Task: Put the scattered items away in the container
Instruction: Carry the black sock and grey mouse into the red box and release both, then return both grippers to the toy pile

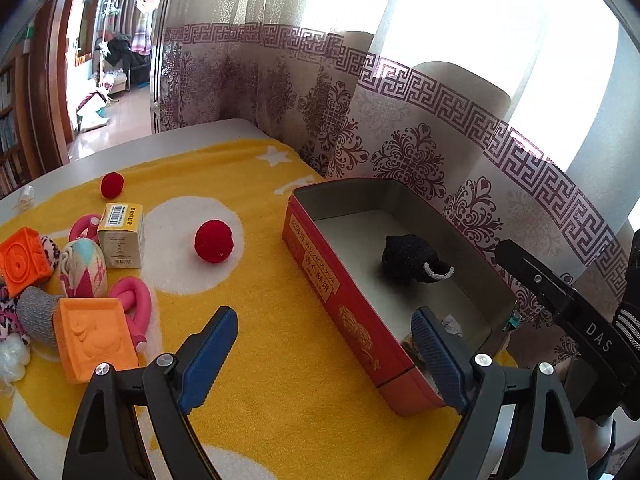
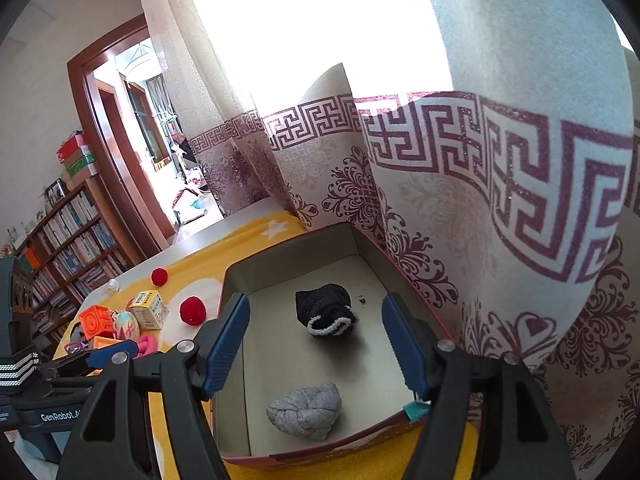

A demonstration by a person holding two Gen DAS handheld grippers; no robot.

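Red tin (image 1: 320, 276) sits ahead of both tools, left (image 1: 324, 360) and right (image 2: 316, 348), each wide open and empty (socks inside). Risk: left tool's right finger clipping the tin wall, shifting it.

One red tin (image 1: 320, 280) holds two rolled socks: one black (image 2: 326, 314), one grey (image 2: 306, 410). On the yellow blanket (image 1: 260, 360) lie two red pom-poms (image 1: 213, 241) (image 1: 112, 185), two orange blocks (image 1: 18, 260) (image 1: 94, 338), two pink foam curlers (image 1: 134, 300) (image 1: 84, 228), one small carton (image 1: 122, 236) and one pastel sock ball (image 1: 84, 268).
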